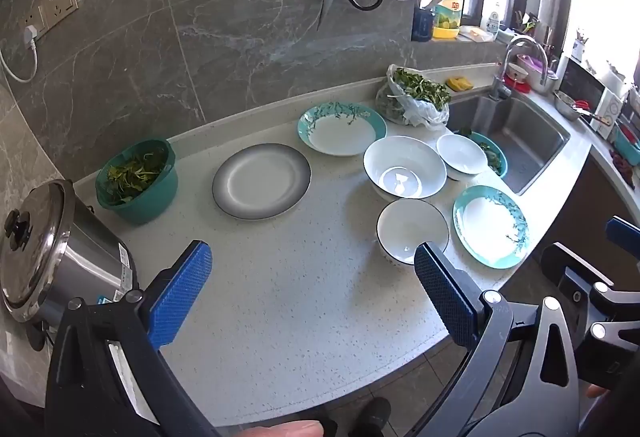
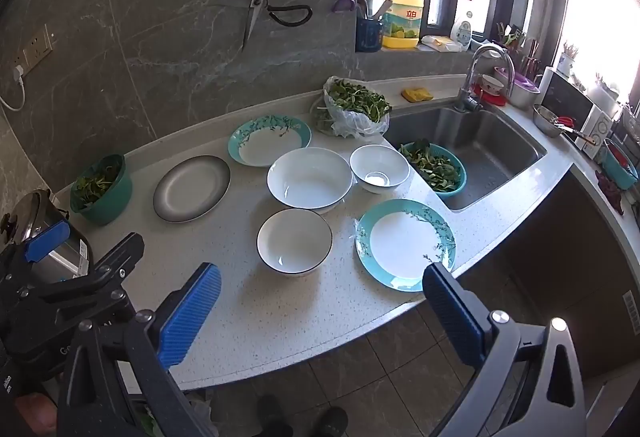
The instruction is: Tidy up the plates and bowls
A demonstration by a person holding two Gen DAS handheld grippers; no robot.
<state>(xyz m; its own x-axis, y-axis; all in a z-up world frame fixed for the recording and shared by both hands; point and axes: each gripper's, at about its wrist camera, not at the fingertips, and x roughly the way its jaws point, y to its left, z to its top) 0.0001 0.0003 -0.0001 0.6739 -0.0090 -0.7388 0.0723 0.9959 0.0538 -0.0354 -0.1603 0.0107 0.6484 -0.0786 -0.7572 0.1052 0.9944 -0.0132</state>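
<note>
Surface: speckled white bench under a grey marble wall, sink at right.
Left gripper: angled down over the bench, spread wide, empty.
Right gripper: same tilt, spread wide, empty.
Dishes: 3 plates and 3 bowls lie ahead of both; the black-rimmed bowl and teal plate lie nearest.

Both tools are tilting steeply downward, side by side. The left tool is standing with its jaws spread wide, nothing between the blue pads. The right tool is hanging just the same (wide apart, empty), with fingertips showing at the bottom edge.
</note>
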